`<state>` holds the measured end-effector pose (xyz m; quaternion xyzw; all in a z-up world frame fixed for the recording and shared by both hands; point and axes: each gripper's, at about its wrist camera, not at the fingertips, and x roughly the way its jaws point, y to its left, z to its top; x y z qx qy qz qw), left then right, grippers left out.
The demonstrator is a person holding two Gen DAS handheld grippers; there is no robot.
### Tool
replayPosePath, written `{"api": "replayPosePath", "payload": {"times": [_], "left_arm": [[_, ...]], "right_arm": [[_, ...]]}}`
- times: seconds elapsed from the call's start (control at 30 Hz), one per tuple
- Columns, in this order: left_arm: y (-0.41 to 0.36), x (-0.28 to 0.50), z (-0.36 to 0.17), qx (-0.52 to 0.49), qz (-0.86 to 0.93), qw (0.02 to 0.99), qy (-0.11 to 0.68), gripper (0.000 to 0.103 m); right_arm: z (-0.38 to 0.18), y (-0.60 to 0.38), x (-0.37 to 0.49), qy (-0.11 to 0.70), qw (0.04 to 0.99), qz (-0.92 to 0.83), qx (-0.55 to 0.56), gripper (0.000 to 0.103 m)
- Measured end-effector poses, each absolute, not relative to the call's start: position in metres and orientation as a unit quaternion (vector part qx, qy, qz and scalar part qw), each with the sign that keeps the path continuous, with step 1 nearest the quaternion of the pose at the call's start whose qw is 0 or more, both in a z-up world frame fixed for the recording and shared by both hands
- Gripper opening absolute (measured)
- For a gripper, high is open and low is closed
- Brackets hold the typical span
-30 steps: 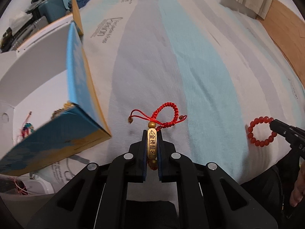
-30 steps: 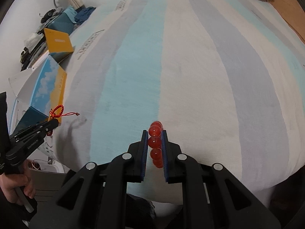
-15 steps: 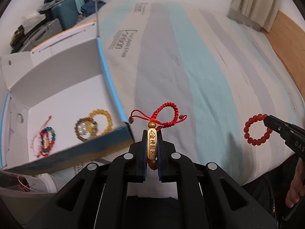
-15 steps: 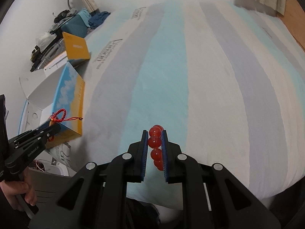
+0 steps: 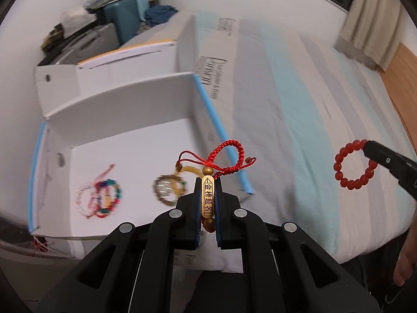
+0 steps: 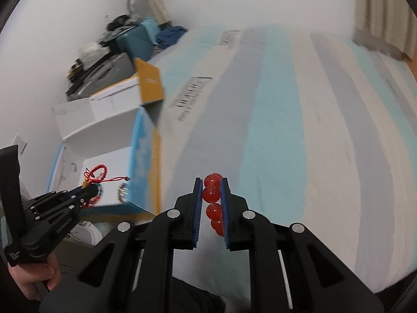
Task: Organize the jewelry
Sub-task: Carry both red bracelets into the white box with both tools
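Observation:
My left gripper (image 5: 208, 195) is shut on a red cord bracelet with a gold inscribed bar (image 5: 208, 198), held above the near right part of an open white box (image 5: 135, 88) with blue edges. It also shows in the right wrist view (image 6: 96, 176). My right gripper (image 6: 211, 195) is shut on a red bead bracelet (image 6: 212, 193), held above the striped bed; that bracelet also shows in the left wrist view (image 5: 354, 168). In the box lie a multicoloured bead bracelet (image 5: 104, 195) and a yellow-and-clear bead bracelet (image 5: 169, 187).
The striped bedsheet (image 5: 299, 104) fills the right side. The box's raised flap (image 6: 149, 83) stands behind it. Suitcases and clutter (image 5: 104, 20) sit by the far wall. A curtain (image 5: 370, 23) and wooden floor lie at the far right.
My left gripper has moved left and up over the open box with the cord bracelet, so the box's inside now shows. My right gripper has risen with the bead bracelet.

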<state>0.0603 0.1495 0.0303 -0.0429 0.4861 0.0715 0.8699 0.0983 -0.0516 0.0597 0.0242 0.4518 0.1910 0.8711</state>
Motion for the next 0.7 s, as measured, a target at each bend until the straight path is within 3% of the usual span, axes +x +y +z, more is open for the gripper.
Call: {"api": "replayPosePath", "payload": {"times": [0.37,0.7], "left_arm": [[0.239,0.04,0.037,-0.076,0.139,0.858,0.489,0.007],[0.295,0.029,0.002,-0.105,0.165,0.831,0.52,0.007]], "right_arm": [[0.083,0.077,0.098,0.431,0.855,0.286,-0.027,0.013],[0.031,0.162,0.103,0.484,0.812,0.32,-0.061,0.013]]}}
